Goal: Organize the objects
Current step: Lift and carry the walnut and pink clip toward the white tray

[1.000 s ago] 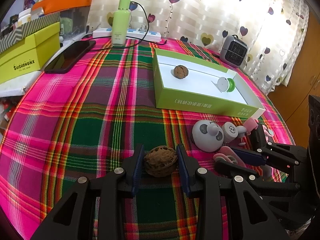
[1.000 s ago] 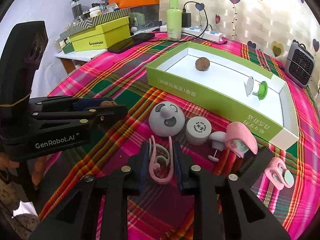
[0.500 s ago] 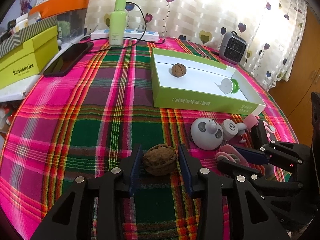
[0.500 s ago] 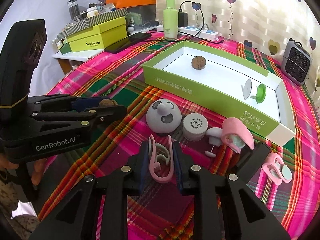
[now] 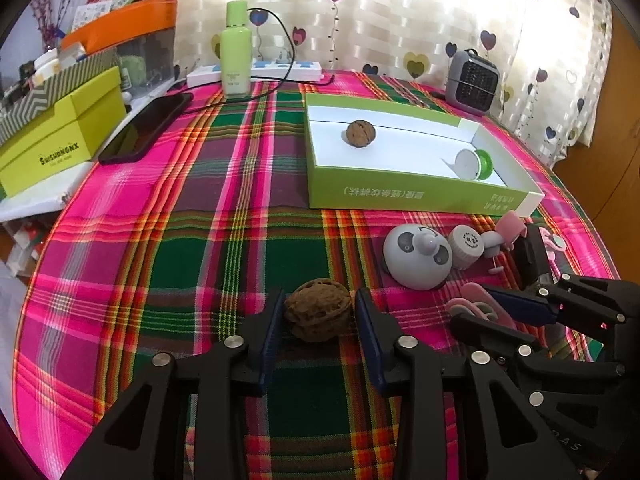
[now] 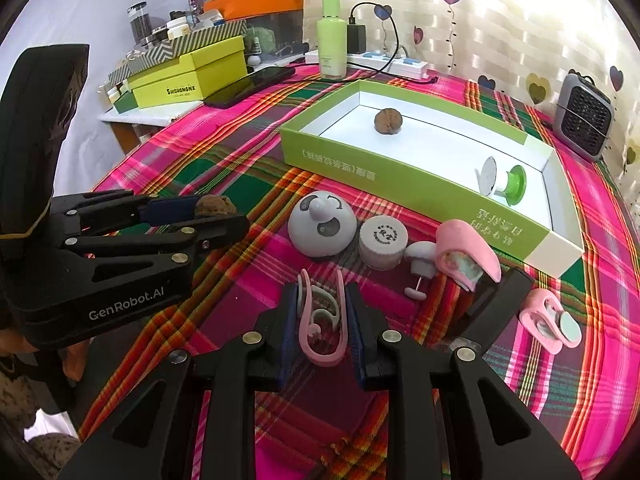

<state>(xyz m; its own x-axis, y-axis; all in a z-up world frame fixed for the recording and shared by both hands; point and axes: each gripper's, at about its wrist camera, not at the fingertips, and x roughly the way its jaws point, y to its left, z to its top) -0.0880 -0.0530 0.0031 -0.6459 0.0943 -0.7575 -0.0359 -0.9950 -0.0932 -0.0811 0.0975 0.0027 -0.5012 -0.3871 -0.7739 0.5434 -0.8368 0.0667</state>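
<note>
My left gripper (image 5: 318,314) is shut on a brown walnut (image 5: 317,313) and holds it above the plaid tablecloth; it also shows in the right wrist view (image 6: 214,210). My right gripper (image 6: 321,320) is shut on a pink clip (image 6: 321,326), also seen in the left wrist view (image 5: 478,310). The green tray (image 5: 416,200) holds a second walnut (image 5: 360,133) and a white-green spool (image 5: 474,164). A grey panda dome (image 6: 322,228), a small round tin (image 6: 383,242), a grey pin (image 6: 419,262) and two more pink clips (image 6: 466,254) (image 6: 550,322) lie in front of the tray.
A green bottle (image 5: 237,50), a power strip (image 5: 256,72) and a black phone (image 5: 146,128) sit at the back left. Yellow-green boxes (image 5: 60,132) stack on the left. A small grey heater (image 5: 472,82) stands behind the tray.
Both grippers have risen and pulled back slightly with the walnut and the pink clip held; the tray and loose items look a little farther away.
</note>
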